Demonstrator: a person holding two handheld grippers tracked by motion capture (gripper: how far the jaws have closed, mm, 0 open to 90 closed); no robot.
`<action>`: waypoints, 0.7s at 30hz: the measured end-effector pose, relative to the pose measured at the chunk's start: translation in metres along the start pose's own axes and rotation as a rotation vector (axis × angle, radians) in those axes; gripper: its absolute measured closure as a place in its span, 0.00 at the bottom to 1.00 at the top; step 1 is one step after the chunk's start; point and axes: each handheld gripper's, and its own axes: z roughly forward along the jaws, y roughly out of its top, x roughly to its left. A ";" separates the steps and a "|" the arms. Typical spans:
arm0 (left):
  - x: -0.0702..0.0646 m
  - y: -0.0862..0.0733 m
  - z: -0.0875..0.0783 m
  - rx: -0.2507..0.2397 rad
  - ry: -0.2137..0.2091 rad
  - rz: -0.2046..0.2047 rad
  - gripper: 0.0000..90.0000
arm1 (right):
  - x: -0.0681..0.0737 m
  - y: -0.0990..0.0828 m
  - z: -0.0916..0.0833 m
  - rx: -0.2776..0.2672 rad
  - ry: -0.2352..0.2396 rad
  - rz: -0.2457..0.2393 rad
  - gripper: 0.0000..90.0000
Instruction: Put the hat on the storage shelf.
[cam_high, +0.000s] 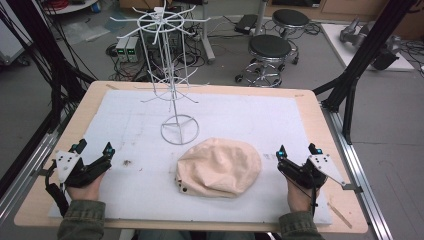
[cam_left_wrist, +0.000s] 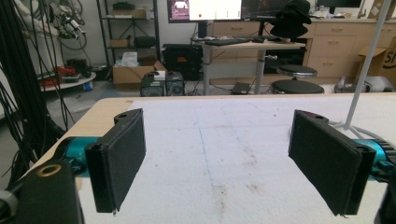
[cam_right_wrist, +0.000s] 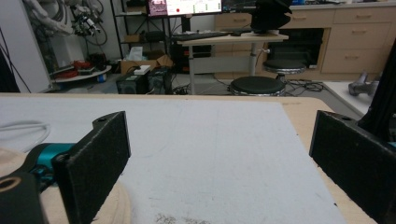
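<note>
At the near left of the counter the left gripper rests with jaws wide apart, holding nothing. At the near right, the right gripper likewise gapes empty. Between them lies the beige cap. Farther off stands the white wire rack.

Cap lies on the mat; wire rack behind it; tongs flank it.

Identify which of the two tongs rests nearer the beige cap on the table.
The right tongs: the beige cap lies close beside them, while the left tongs sit much farther off across the white mat.
</note>
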 end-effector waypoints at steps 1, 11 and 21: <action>0.000 0.000 0.000 -0.003 0.004 -0.002 0.21 | 0.000 0.000 0.000 -0.004 -0.005 0.005 0.05; -0.001 0.001 0.000 -0.006 0.003 -0.002 0.21 | -0.004 0.000 -0.002 0.008 -0.015 0.023 0.05; -0.001 0.000 0.000 0.001 0.005 -0.001 0.21 | -0.003 0.000 -0.001 0.015 -0.016 0.026 0.05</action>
